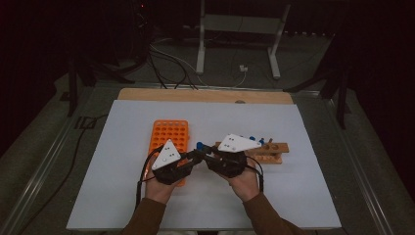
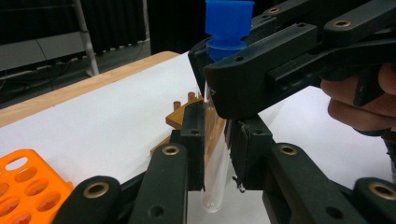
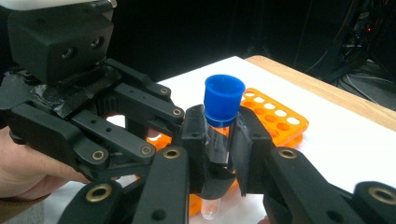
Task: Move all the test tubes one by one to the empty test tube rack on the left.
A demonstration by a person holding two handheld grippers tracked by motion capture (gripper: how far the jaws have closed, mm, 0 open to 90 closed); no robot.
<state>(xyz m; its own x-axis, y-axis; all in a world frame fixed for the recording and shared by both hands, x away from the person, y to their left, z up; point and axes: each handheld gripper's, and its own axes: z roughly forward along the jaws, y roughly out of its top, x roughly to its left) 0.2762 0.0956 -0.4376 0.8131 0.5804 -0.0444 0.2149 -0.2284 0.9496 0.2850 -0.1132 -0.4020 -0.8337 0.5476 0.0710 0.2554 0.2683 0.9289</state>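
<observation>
**both grippers on one tube**

my left gripper (image 2: 215,154) and right gripper (image 3: 218,140) both clamp the clear glass test tube with the blue cap (image 3: 223,103), upright above the white table mat (image 1: 122,191), between the orange plastic tube rack (image 1: 169,133) and the wooden rack (image 1: 272,151).

From above, the clear tube (image 1: 201,148) is too small to make out, just its blue cap (image 1: 200,145) peeking between the two grippers. Close in, the left gripper (image 2: 215,154) and right gripper (image 3: 217,144) cover the tube's middle. The orange rack (image 2: 23,184) is cut off at the edge, and the wooden rack (image 2: 187,114) sits mostly hidden behind the fingers (image 2: 194,140).
</observation>
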